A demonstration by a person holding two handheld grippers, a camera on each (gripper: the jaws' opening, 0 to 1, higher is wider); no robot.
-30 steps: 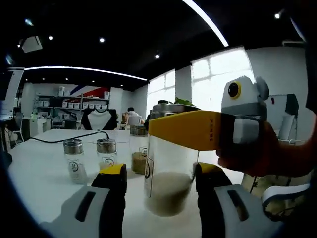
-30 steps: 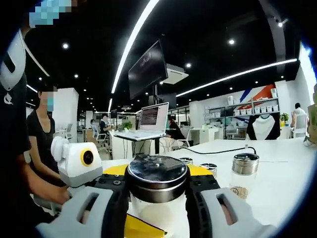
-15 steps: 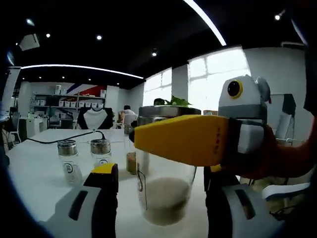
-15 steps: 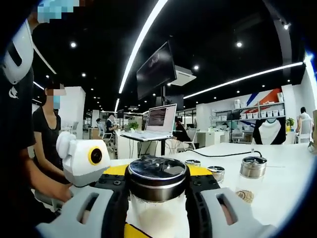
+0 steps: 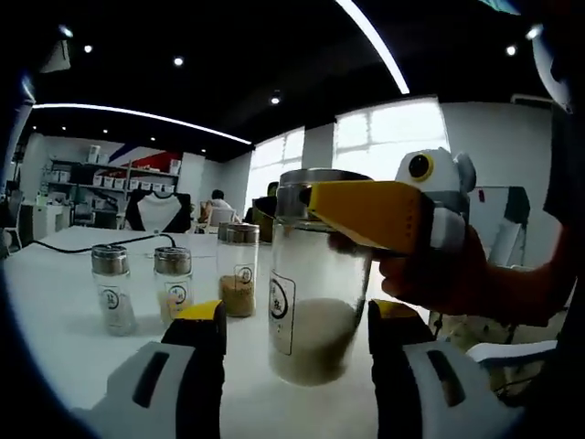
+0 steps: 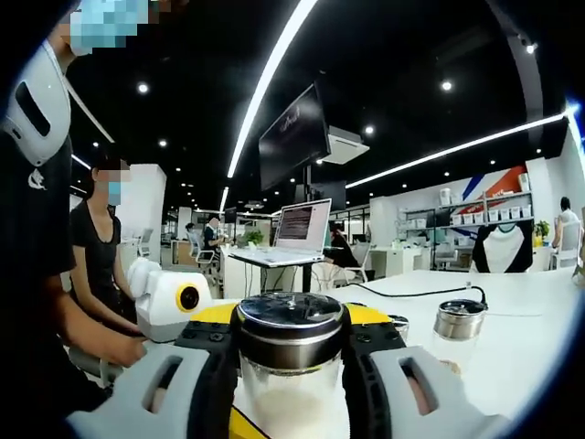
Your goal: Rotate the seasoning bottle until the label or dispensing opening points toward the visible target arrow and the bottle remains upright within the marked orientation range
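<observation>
The seasoning bottle [image 5: 315,293] is clear glass with a steel lid, pale powder in its lower third and a small label [image 5: 282,313] on its left face. It stands upright on the white table [image 5: 55,311]. My left gripper [image 5: 297,315] is open, with a yellow-tipped jaw on either side of the bottle's base. The right gripper's yellow finger [image 5: 366,212] reaches in from the right and clamps the lid. In the right gripper view my right gripper [image 6: 290,343] is shut on the bottle's lid [image 6: 290,320]. The left gripper [image 6: 174,302] shows behind it at the left.
Three small shakers [image 5: 111,288] [image 5: 172,283] [image 5: 238,282] stand in a row left of the bottle, one [image 6: 457,322] at the right. A black cable [image 5: 101,245] crosses the table behind them. A laptop [image 6: 302,233] sits further off, and a person [image 6: 101,247] stands at the left.
The right gripper's yellow finger has swung from across the bottle's front toward the right, and the label now faces the left camera more fully. Both cameras have shifted a little.
</observation>
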